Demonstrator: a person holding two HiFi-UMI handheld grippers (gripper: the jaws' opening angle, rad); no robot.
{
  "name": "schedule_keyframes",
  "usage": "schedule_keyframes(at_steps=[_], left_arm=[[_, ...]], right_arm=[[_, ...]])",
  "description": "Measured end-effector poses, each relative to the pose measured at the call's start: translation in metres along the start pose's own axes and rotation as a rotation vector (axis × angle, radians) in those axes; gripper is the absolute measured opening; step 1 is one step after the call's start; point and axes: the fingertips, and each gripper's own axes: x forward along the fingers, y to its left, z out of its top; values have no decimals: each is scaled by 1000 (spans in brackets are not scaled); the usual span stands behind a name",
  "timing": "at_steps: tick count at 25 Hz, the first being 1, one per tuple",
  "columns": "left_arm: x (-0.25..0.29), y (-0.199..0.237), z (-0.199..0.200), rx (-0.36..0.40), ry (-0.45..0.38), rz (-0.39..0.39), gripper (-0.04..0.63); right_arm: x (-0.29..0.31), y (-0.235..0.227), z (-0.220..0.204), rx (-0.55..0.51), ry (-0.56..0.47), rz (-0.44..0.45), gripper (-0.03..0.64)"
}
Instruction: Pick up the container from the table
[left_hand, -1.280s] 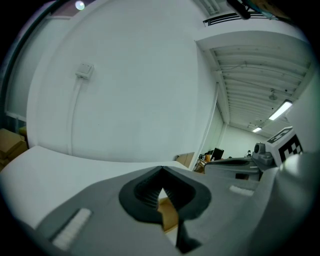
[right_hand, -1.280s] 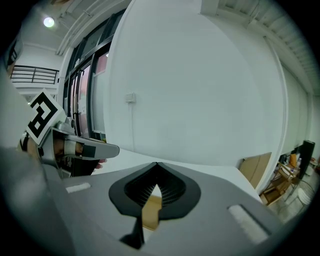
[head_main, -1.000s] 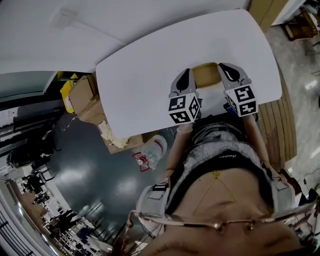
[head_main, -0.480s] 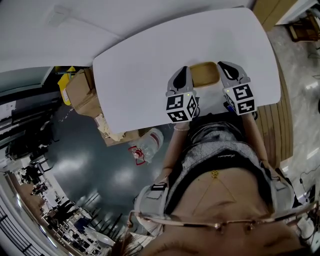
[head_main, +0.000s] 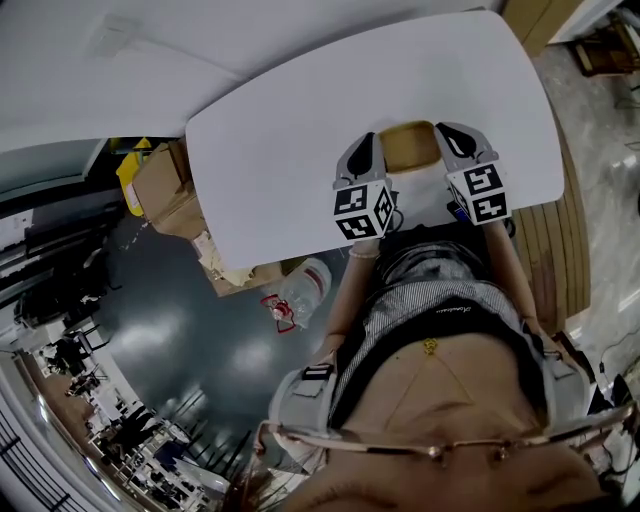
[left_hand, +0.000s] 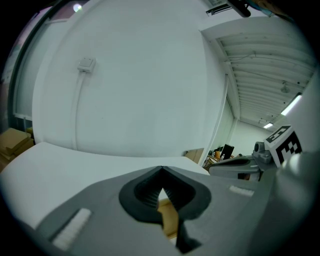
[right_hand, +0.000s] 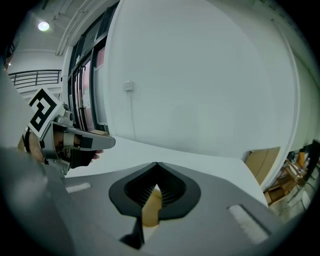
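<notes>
A tan, shallow container (head_main: 410, 146) sits at the near edge of the white table (head_main: 280, 130), held from both sides. My left gripper (head_main: 366, 158) grips its left rim and my right gripper (head_main: 456, 148) grips its right rim. In the left gripper view the jaws meet at their tips (left_hand: 161, 171), and the tan rim of the container (left_hand: 169, 218) shows between the ribbed pads. The right gripper view shows the same: the right gripper (right_hand: 157, 166) is shut with the tan container (right_hand: 151, 208) wedged between its pads. Most of the container is hidden in both gripper views.
Cardboard boxes (head_main: 165, 190) and a yellow item (head_main: 128, 178) stand on the dark floor left of the table. A clear plastic bottle (head_main: 302, 290) lies on the floor below the table edge. A white wall rises behind the table. Wooden flooring (head_main: 560, 250) runs along the right.
Both grippers stay closed on the container in nearly the same place; only the head view has shifted slightly.
</notes>
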Motion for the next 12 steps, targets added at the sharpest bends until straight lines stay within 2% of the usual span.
schedule_keyframes(at_steps=[5,12], left_arm=[[7,11,-19,-38,38,13,0],[15,21,-42,-41,95,36,0]], right_arm=[[9,-2,-10,9,23,-4,26],[23,-8,-34,3,88,-6,26]])
